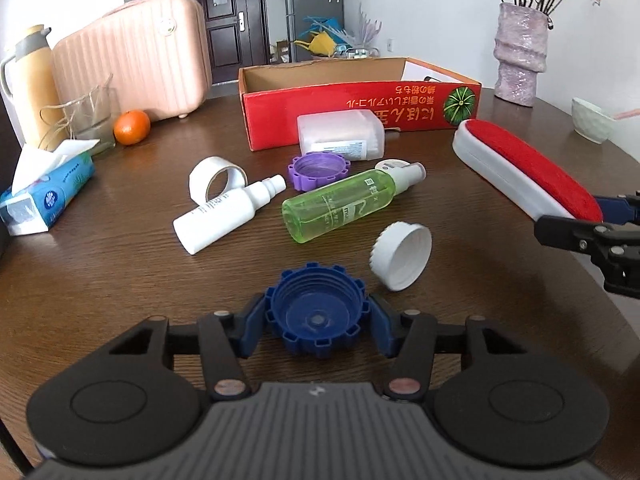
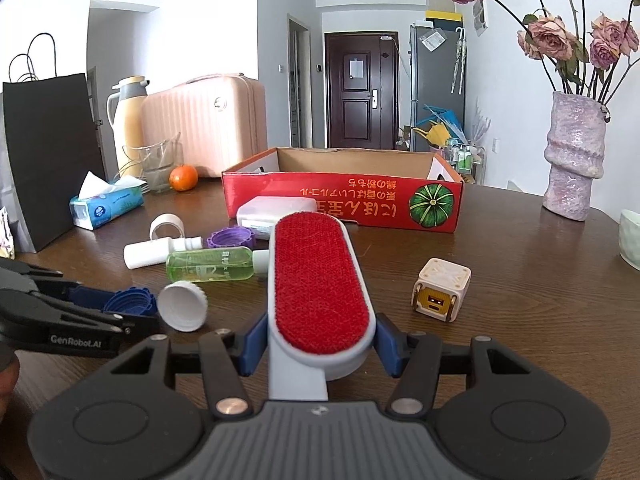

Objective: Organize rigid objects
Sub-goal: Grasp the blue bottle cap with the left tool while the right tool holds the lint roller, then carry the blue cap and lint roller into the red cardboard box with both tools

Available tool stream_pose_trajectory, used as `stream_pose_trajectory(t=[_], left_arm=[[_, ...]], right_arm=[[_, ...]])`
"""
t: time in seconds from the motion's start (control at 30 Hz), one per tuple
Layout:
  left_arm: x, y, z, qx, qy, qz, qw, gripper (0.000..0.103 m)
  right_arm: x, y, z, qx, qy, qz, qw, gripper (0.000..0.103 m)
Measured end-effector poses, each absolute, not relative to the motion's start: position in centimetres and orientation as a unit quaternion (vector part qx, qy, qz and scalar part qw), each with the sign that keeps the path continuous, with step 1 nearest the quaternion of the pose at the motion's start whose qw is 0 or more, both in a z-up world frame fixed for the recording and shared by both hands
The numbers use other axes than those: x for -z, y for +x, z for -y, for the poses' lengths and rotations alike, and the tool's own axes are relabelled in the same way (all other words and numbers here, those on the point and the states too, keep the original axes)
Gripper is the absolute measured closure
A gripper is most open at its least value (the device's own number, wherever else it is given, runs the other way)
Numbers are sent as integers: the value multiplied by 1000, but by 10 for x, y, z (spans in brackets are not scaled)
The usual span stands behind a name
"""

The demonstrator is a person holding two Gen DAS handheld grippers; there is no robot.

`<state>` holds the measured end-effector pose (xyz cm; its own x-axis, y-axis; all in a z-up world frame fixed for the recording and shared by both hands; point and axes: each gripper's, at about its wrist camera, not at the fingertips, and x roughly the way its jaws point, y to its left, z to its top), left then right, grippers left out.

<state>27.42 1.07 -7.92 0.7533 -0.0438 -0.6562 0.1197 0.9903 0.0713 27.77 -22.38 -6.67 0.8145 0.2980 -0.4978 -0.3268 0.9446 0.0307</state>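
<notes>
Blue plastic filled your left gripper (image 1: 318,322): its pads pressed both sides of the blue notched cap (image 1: 316,316), which sat open side up on the brown table (image 1: 120,280). Your right gripper (image 2: 320,350) clamped the handle end of the red lint brush (image 2: 320,284). Beyond lay the white cap (image 1: 402,256), green bottle (image 1: 340,208), white spray bottle (image 1: 228,216) and red cardboard box (image 1: 360,108).

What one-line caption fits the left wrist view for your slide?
Left gripper shut on a blue cap, with bottles and lids scattered before the red cardboard box.
</notes>
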Motion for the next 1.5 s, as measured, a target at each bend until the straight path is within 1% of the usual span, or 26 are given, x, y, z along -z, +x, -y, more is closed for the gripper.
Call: stream_pose_trajectory(t=[0.4, 0.9, 1.5], left_arm=[[62, 263, -16, 29, 43, -319, 946, 48], [34, 265, -7, 30, 45, -287, 956, 48], [4, 306, 10, 36, 33, -261, 964, 48]], right_arm=[[66, 277, 225, -167, -28, -257, 952, 47], [50, 279, 221, -169, -35, -248, 953, 47], [20, 313, 215, -151, -38, -238, 959, 47]])
